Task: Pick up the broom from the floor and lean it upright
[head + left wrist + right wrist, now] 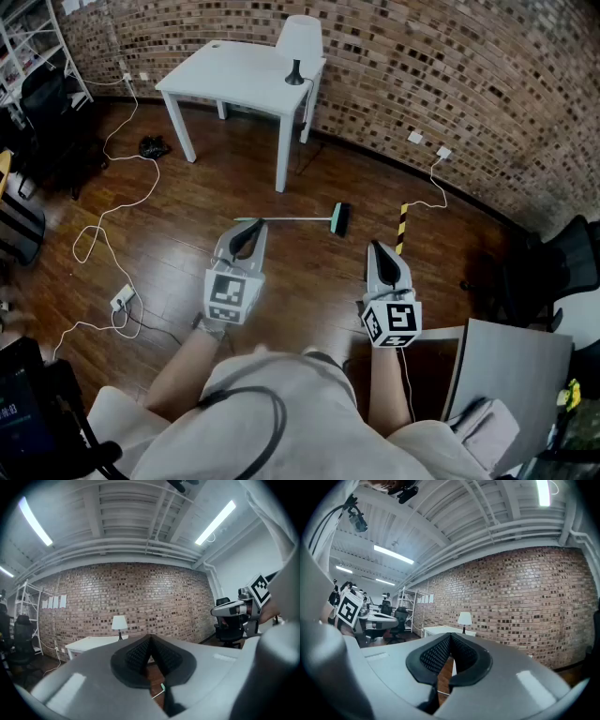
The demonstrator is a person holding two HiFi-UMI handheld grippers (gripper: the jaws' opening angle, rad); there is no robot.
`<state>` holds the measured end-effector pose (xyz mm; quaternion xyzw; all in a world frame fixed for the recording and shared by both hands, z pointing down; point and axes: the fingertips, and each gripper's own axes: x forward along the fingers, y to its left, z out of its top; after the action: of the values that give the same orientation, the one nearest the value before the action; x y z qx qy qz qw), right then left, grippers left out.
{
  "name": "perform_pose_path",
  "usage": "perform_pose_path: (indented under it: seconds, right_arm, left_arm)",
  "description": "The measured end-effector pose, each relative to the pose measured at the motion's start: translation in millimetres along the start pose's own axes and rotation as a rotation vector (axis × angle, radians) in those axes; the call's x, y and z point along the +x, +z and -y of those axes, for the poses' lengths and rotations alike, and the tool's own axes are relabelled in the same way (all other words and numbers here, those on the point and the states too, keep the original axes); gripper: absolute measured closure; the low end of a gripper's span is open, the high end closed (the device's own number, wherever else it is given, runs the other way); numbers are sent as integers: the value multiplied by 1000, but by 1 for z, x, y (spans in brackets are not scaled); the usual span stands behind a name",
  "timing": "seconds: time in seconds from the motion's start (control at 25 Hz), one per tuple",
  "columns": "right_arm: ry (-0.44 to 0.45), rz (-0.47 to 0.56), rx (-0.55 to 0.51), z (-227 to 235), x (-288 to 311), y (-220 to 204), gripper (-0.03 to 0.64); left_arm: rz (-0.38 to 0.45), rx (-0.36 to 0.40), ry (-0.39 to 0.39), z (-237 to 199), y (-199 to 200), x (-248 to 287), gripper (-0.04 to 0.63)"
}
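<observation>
The broom (pixel 298 219) lies flat on the wooden floor, its thin handle running left to right and its green-and-dark head (pixel 339 218) at the right end. My left gripper (pixel 249 228) is held level above the floor, and its tip overlaps the handle's left end in the head view. Its jaws are shut with nothing between them (pixel 150 638). A bit of the green head (pixel 162 686) shows below the pads. My right gripper (pixel 377 246) hovers to the right of the broom head, also shut and empty (pixel 451 636).
A white table (pixel 239 75) with a lamp (pixel 299 42) stands against the brick wall beyond the broom. White cables (pixel 103 234) and a power strip (pixel 122 300) trail over the floor at left. A yellow-black striped bar (pixel 403 228), a black chair (pixel 562 267) and a grey board (pixel 511 375) are at right.
</observation>
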<state>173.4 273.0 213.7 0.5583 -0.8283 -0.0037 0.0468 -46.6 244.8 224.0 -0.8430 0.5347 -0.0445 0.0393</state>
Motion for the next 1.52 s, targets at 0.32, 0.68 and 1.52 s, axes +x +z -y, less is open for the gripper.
perform_pose_path:
  seconds: [0.32, 0.68, 1.52]
  right_arm:
    - [6, -14, 22, -16, 15, -6, 603]
    - [32, -19, 48, 3, 69, -16, 603]
    - [166, 32, -6, 170, 269, 12, 603]
  left_arm:
    - [-37, 0, 24, -26, -17, -6, 594]
    - [-60, -7, 23, -43, -32, 42, 594]
    - [-38, -8, 112, -60, -5, 274, 594]
